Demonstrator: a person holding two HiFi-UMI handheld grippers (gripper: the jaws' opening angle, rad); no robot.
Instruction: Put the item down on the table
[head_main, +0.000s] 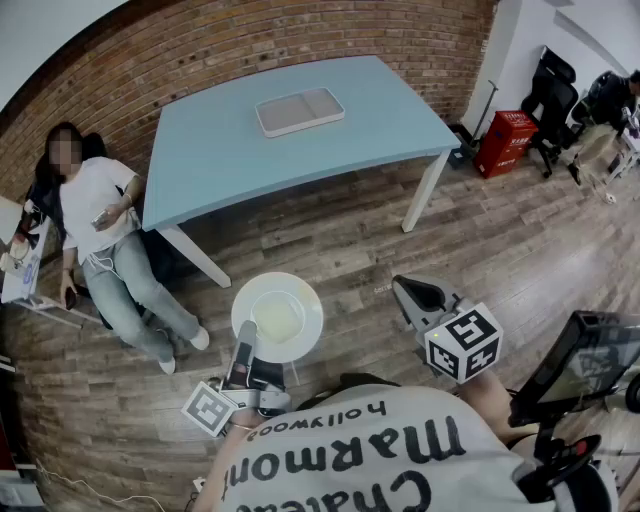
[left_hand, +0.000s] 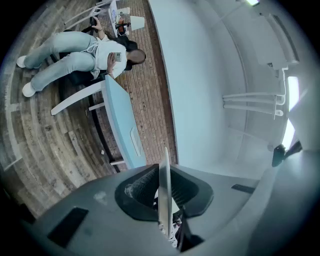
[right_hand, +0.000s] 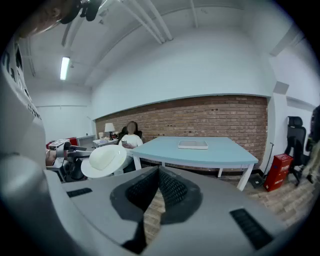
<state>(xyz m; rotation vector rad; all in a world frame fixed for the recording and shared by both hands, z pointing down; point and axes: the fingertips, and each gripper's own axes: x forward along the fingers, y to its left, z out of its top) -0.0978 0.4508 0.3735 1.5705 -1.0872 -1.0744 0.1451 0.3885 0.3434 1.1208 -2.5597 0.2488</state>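
Note:
A round white plate (head_main: 278, 317) hangs over the wooden floor, level, well short of the light blue table (head_main: 220, 150). My left gripper (head_main: 246, 336) is shut on the plate's near rim. In the left gripper view the plate (left_hand: 164, 200) shows edge-on, pinched between the jaws of the left gripper (left_hand: 164, 172). My right gripper (head_main: 402, 287) is held to the right of the plate, apart from it. Seen from the right gripper (right_hand: 159, 171), the jaws meet with nothing between them, and the plate (right_hand: 105, 160) shows at the left, the table (right_hand: 210, 154) ahead.
A shallow white tray (head_main: 300, 110) lies on the table's far middle. A person (head_main: 100, 215) sits at the table's left end. A red box (head_main: 505, 140) and black office chairs (head_main: 550, 95) stand at the right. A dark screen (head_main: 590, 360) is near my right side.

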